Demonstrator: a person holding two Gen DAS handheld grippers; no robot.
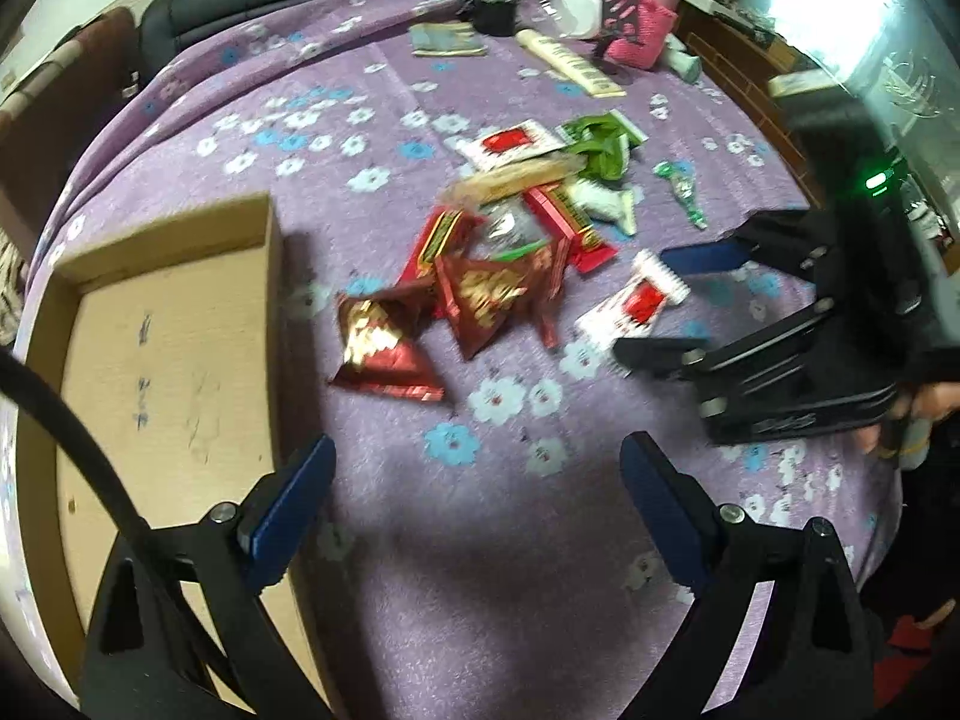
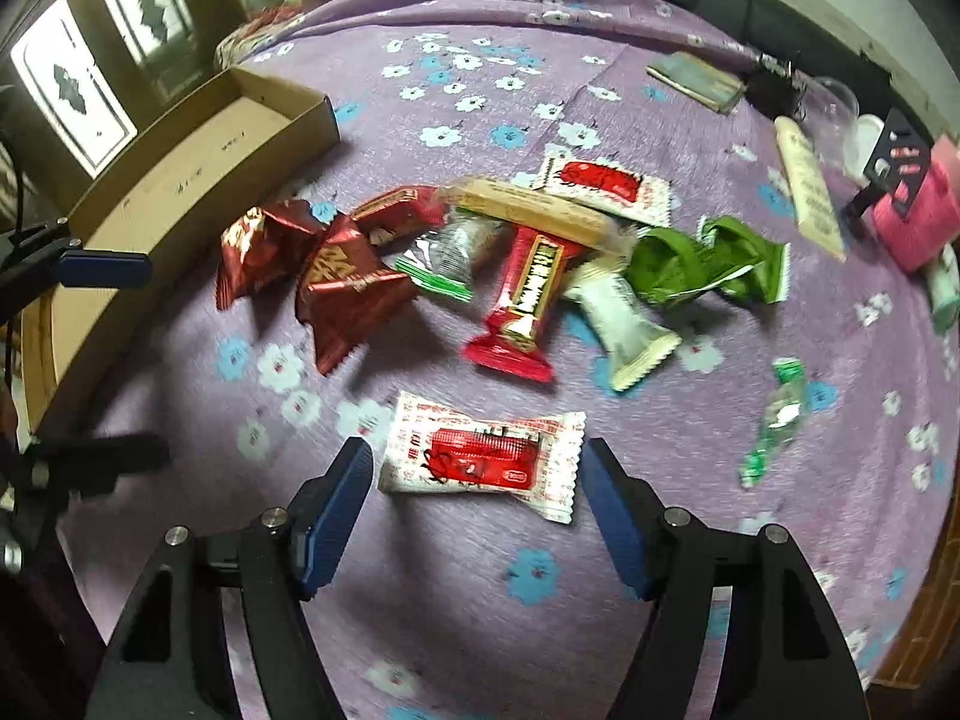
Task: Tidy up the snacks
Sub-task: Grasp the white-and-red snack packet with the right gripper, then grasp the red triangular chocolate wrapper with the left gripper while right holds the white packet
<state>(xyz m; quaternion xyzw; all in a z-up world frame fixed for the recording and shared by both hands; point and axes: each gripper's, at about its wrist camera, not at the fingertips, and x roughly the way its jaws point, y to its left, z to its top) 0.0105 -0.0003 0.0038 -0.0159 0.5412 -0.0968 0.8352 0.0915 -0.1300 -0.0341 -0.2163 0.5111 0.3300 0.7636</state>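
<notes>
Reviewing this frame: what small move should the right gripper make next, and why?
Probably lower the right gripper and close on the white-and-red snack packet. The packet lies flat on the cloth between the open fingers, which are not pressing it, and the cardboard tray holds nothing yet.

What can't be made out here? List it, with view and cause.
- Print on the red-and-white snack packet between the right gripper fingers: right wrist view, motion blur.
- Cardboard box near end: left wrist view, hidden behind the left gripper finger and cut by the frame edge.
- Silver wrapper in the pile: left wrist view, overlapped by red packets, blurred.
</notes>
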